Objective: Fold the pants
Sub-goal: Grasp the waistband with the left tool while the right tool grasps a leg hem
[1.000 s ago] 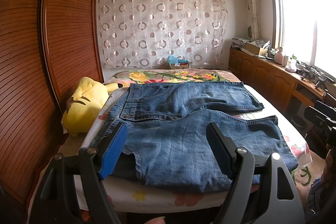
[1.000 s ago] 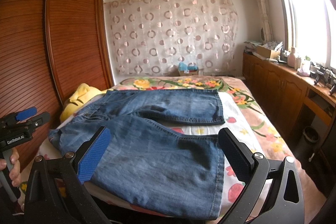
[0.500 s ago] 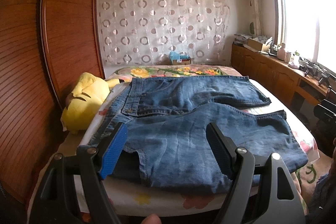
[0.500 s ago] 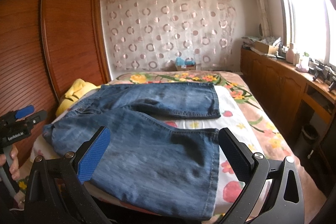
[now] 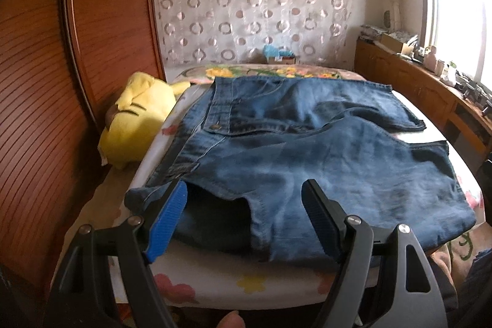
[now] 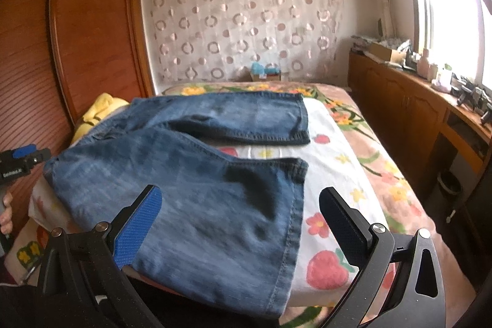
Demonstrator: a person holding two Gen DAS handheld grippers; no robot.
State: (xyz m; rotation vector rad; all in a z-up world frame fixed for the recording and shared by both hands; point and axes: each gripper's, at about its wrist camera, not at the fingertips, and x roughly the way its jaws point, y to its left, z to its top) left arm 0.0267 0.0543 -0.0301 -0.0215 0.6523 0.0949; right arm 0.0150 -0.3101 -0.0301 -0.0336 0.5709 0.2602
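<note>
The left tongs [image 5: 244, 215] are wide apart and grip nothing, close over the waist end of the pants [image 5: 307, 149]. The right tongs [image 6: 240, 220] are wide apart too, close over the near leg's hem. The blue pants lie flat on the bed [image 6: 338, 162], legs spread apart. A yellow plush toy [image 5: 135, 125] sits beside the waistband, maybe touching it. Farther back hangs a curtain [image 6: 243, 26] with rings.
</note>
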